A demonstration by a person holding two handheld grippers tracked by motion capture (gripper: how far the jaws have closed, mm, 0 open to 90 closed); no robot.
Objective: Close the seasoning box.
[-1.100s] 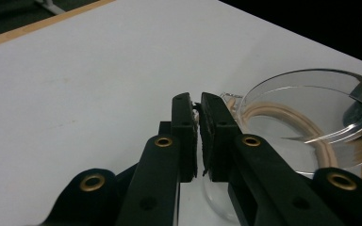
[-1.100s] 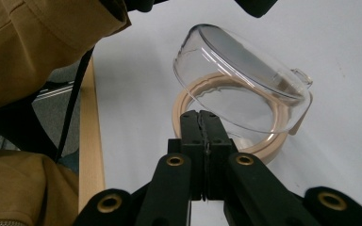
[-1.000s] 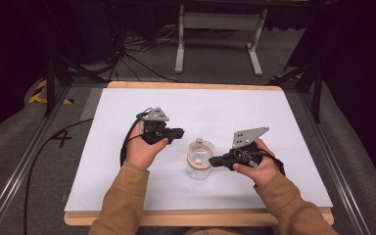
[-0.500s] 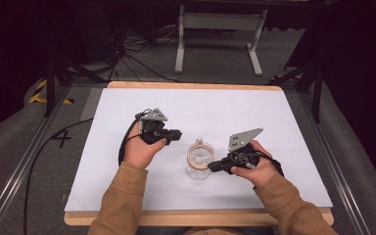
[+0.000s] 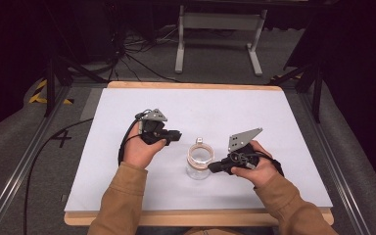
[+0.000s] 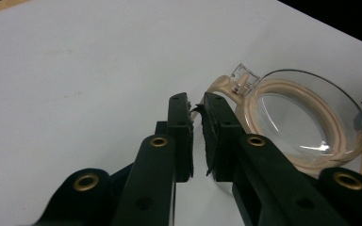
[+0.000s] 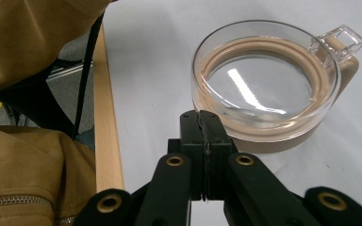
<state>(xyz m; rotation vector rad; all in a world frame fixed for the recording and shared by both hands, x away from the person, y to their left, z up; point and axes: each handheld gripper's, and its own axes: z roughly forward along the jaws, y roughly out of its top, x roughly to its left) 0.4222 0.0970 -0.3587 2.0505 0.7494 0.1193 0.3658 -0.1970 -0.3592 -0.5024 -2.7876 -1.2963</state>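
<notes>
Since a second ago the right gripper (image 5: 214,167) has slid down and toward the person, from beside the jar's far rim to its near right side, while the left gripper (image 5: 175,135) has stayed close to where it was, up and to the left of the jar. Largest in the high view is the white table (image 5: 254,117) with its wooden edge, and both tan sleeves (image 5: 122,196) come in from the bottom over it. Near the middle of the table, between the two hands, stands the clear jar (image 5: 199,160), upright, with a beige sealing ring around its glass lid and a small clear latch (image 5: 200,141) on its far side. In the right gripper view the right gripper (image 7: 201,120) has its jaws pressed flat together with nothing between them, the tips just short of the jar (image 7: 264,84); whether they touch its wall cannot be told. In the left gripper view the left gripper (image 6: 195,106) has its jaws almost together, a narrow slit between the pads and nothing held, its tips just beside the beige band below the latch (image 6: 242,76).
</notes>
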